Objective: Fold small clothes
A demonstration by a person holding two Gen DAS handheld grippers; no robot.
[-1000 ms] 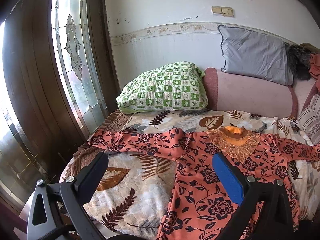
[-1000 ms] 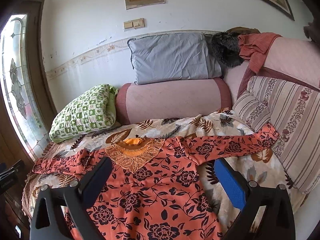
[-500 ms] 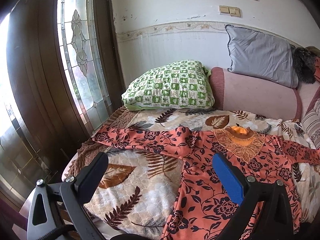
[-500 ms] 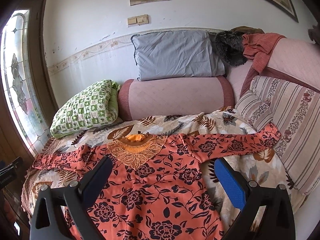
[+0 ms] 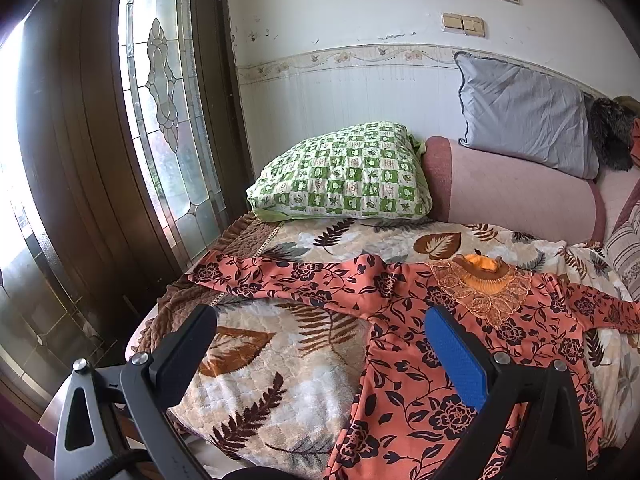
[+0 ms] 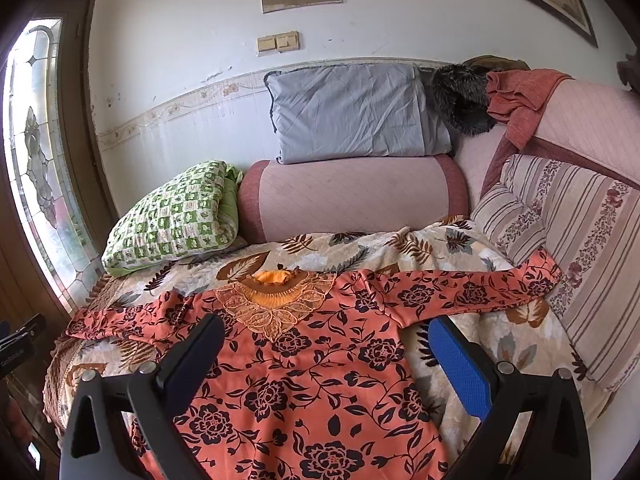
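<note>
An orange dress with black flowers (image 5: 404, 364) (image 6: 304, 376) lies flat, front up, on a leaf-print blanket (image 5: 264, 376) (image 6: 492, 344), both sleeves spread sideways. Its lace collar (image 5: 486, 284) (image 6: 276, 294) points toward the back cushions. My left gripper (image 5: 320, 322) hovers open above the left sleeve and the blanket, holding nothing. Over the dress's chest and right armpit my right gripper (image 6: 326, 334) is open too, with nothing between its fingers. The hem runs out of view below.
A green checked pillow (image 5: 344, 180) (image 6: 172, 216) rests at the back left by a stained-glass window (image 5: 160, 92). A pink bolster (image 6: 352, 196) carries a grey pillow (image 6: 352, 112). Striped cushions (image 6: 572, 256) line the right side. The blanket's brown fringe edge (image 5: 160, 312) drops off on the left.
The left wrist view has swung slightly left and closer, showing more window. The right view has drifted a little closer to the dress. Neither gripper has taken hold of anything.
</note>
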